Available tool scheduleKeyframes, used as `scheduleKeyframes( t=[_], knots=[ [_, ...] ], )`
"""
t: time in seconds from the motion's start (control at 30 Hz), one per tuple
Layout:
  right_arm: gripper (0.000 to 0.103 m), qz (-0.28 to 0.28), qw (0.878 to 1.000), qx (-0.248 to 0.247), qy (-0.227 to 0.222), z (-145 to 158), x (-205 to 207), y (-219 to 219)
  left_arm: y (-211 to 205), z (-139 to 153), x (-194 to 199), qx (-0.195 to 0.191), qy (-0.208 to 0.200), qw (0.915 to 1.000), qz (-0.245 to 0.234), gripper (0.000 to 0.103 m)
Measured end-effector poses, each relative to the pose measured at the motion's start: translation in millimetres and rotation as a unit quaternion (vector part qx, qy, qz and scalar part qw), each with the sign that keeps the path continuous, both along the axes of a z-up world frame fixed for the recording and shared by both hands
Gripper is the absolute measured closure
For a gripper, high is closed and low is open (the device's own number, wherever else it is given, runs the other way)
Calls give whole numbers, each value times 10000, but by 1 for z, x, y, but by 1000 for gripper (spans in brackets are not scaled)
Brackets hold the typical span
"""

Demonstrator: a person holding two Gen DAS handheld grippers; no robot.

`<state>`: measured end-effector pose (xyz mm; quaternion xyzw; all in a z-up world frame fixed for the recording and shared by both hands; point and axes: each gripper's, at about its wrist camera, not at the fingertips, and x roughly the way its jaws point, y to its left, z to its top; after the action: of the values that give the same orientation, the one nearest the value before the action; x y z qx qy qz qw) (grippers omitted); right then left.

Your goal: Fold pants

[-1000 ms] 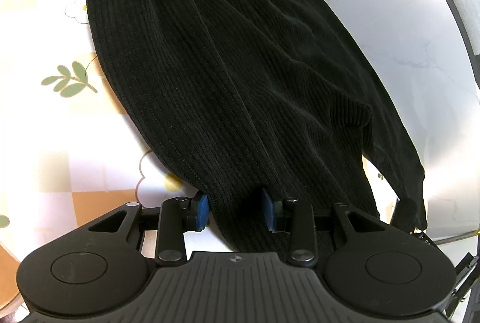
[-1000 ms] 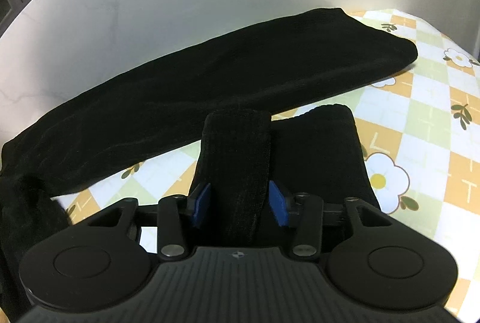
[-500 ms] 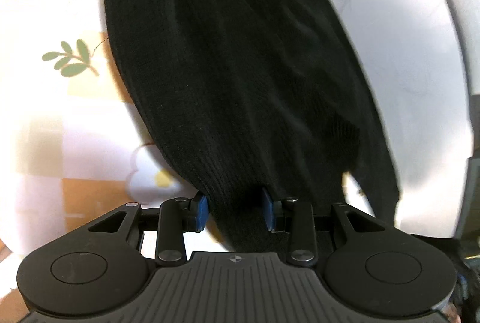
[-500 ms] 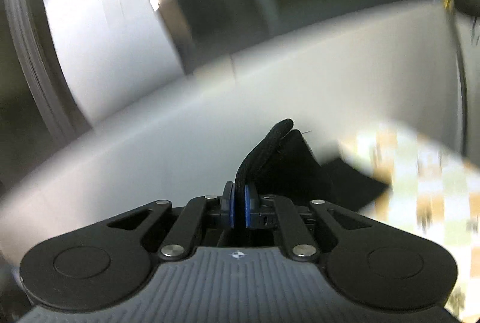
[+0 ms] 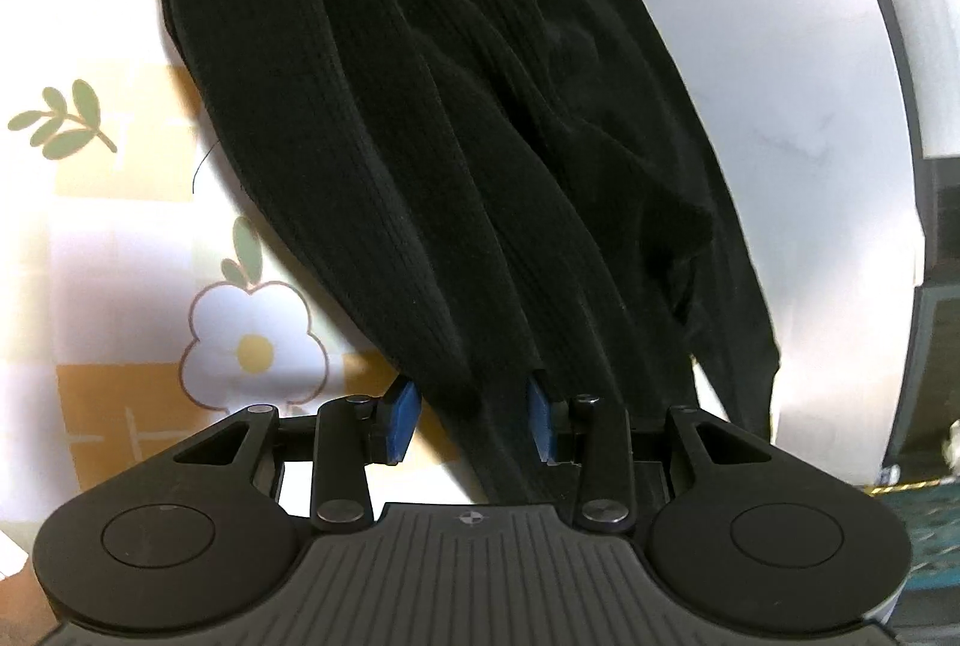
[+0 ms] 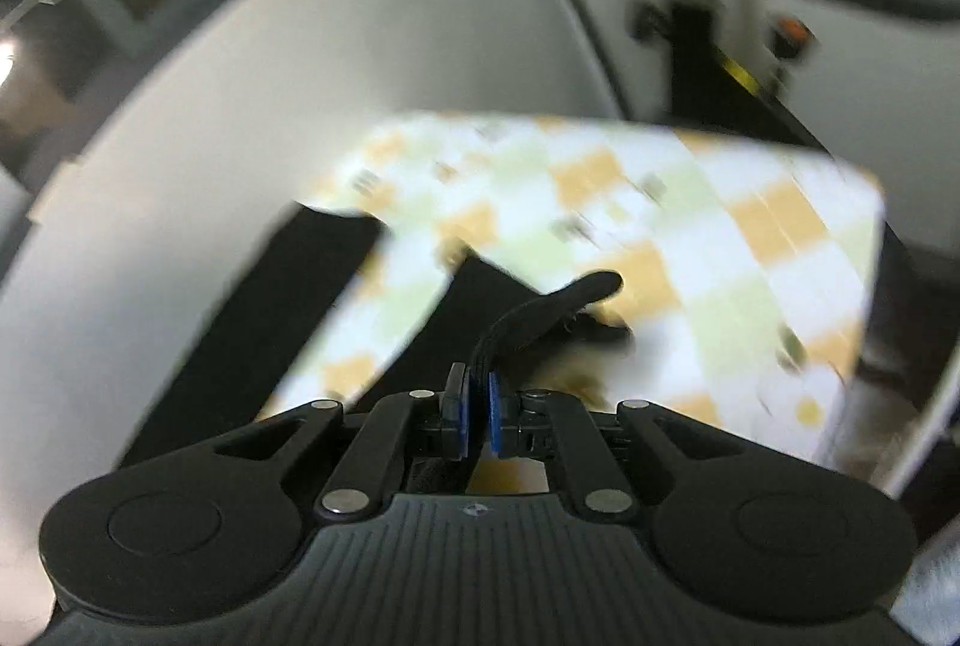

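The black ribbed pants [image 5: 456, 118] lie lengthwise on the flowered cloth [image 5: 120, 250], one leg running between the left gripper [image 5: 471, 421]'s spread, unclamped pads, while the right gripper [image 6: 477, 415] pinches a raised cuff [image 6: 558, 304], apparently to carry it across for the fold.
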<state>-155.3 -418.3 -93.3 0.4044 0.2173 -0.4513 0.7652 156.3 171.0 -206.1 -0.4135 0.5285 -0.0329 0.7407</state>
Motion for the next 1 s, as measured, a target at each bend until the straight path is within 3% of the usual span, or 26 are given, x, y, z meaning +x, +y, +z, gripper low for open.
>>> scheduleKeyframes(
  t=[0.23, 0.47, 0.63, 0.73, 0.87, 1.0],
  knots=[
    [97, 36, 9998, -49, 165, 2, 0, 0, 5, 3, -1, 33, -72, 10000, 30, 64],
    [96, 519, 9976, -276, 375, 15, 61, -24, 6, 18, 20, 59, -521, 9985, 160, 67],
    [96, 776, 9948, -181, 634, -9, 110, -49, -4, 16, 51, 346, -741, 9963, 256, 67],
    [96, 774, 9941, 22, 766, -28, 120, -59, -12, 15, 58, 564, -744, 9953, 248, 67],
    [95, 742, 9953, 335, 519, -44, 109, -69, -16, 14, 58, 598, -691, 9952, 343, 68],
    [95, 733, 9960, 487, 163, -42, 91, -70, -16, 11, 58, 515, -616, 9956, 475, 71]
  ],
)
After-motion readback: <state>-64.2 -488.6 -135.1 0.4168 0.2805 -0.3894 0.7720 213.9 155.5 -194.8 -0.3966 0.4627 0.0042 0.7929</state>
